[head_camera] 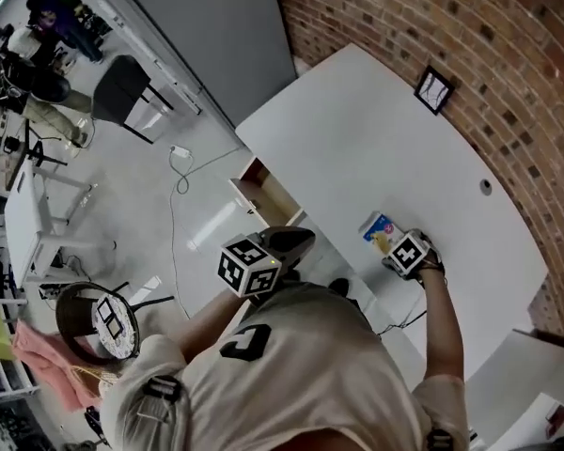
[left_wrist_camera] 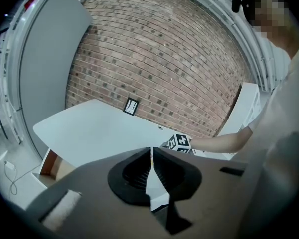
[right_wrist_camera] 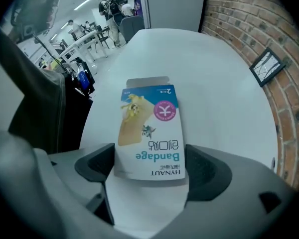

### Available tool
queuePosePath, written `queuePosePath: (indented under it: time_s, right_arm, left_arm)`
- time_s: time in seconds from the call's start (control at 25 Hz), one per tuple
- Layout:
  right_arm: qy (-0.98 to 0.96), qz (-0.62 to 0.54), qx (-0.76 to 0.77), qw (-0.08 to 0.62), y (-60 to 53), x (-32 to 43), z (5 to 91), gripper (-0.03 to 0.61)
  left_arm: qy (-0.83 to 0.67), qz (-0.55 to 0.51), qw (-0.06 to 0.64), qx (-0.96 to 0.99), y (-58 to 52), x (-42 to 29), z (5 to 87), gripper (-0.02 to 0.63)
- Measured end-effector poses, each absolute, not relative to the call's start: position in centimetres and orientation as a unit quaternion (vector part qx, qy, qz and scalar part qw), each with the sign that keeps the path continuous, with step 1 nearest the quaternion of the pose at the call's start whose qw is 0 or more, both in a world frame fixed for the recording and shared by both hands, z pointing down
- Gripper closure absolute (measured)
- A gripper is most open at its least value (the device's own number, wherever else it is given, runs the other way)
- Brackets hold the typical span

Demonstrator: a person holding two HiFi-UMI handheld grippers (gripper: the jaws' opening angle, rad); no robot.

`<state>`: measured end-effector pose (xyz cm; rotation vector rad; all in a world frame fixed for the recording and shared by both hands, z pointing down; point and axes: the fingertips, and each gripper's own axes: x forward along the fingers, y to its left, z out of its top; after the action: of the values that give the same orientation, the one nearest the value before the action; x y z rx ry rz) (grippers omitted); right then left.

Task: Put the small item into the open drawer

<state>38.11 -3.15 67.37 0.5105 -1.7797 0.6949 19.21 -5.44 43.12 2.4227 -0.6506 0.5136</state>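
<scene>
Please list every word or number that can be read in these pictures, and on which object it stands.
"Bandage": on the bandage box, upside down in the right gripper view.
"HYNAUT": same box, at the edge nearest the camera.
"创口贴": same box, beside "Bandage".
"2": same box, at the far edge; the small print after it is too small to read.

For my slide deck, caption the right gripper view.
Open right gripper straddles a bandage box lying flat on the white table.

Cool, even light from long ceiling strip lamps (right_wrist_camera: pixel 84 4) leaves the smooth white tabletop (head_camera: pixel 376 148) nearly shadowless. Both gripper views bow the red brick wall (left_wrist_camera: pixel 164 59), darken at corners, blur close up.
</scene>
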Motion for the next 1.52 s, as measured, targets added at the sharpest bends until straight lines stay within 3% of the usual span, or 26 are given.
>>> queuePosePath:
  time_s: [0.08, 0.72, 1.2, 1.52]
  right_arm:
    - [-0.731, 0.272, 0.244, 0.576, -2.8, 40.5, 67.2, 0.193]
    - [-0.723, 0.263, 0.258, 0.584, -3.1, 40.3, 66.9, 0.195]
    - [-0.681, 0.35, 0.366, 0.528, -3.4, 39.8, 67.4, 0.196]
    - [-0.652, 0.376, 0.393, 0.529, -2.3, 38.7, 67.1, 0.196]
  left_arm:
    - [-0.245, 0.193, 0.286, 0.906, -5.3, 19.3, 42.9, 0.598]
    - [-0.277, 0.177, 0.274, 0.904, -4.0, 16.3, 41.3, 0.598]
    - [-0.271, 0.163, 0.268, 0.91, -3.9, 11.7, 41.5, 0.598]
    - [-0.282, 0.146, 0.285, 0.904, -5.2, 7.3, 42.8, 0.598]
